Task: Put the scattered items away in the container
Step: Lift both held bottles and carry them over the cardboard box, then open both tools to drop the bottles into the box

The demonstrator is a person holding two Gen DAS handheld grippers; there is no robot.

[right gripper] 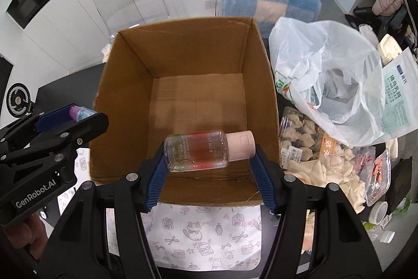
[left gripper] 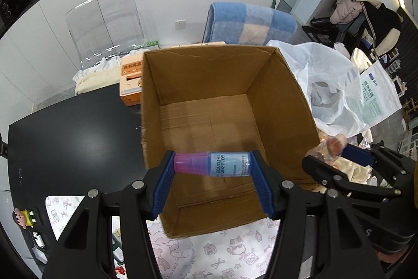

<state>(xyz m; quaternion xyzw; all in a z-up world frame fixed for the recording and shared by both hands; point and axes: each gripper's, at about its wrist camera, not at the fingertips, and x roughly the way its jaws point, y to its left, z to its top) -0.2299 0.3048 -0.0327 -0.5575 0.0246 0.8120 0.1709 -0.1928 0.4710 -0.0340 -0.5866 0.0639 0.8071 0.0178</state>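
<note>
1. Left claw [left gripper: 212, 168] is gripping a small blue-and-pink bottle [left gripper: 211, 164] crosswise over the cardboard box [left gripper: 284, 106].
2. Right claw [right gripper: 209, 157] is clamping a clear bottle with a pink cap [right gripper: 209, 151] above the same box.
3. Box is sitting on a patterned mat [right gripper: 209, 234] on the dark surface [left gripper: 78, 137].
4. Beyond: a plastic bag [right gripper: 326, 64], a clear chair [left gripper: 104, 25] and a blue checked blanket [left gripper: 250, 22] are standing against the white wall.

Matt brown corrugated cardboard box [right gripper: 130, 85]; glossy black tabletop [left gripper: 73, 137]; crinkled translucent plastic bag [right gripper: 337, 75]; clear smooth plastic bottle [right gripper: 198, 151].
</note>
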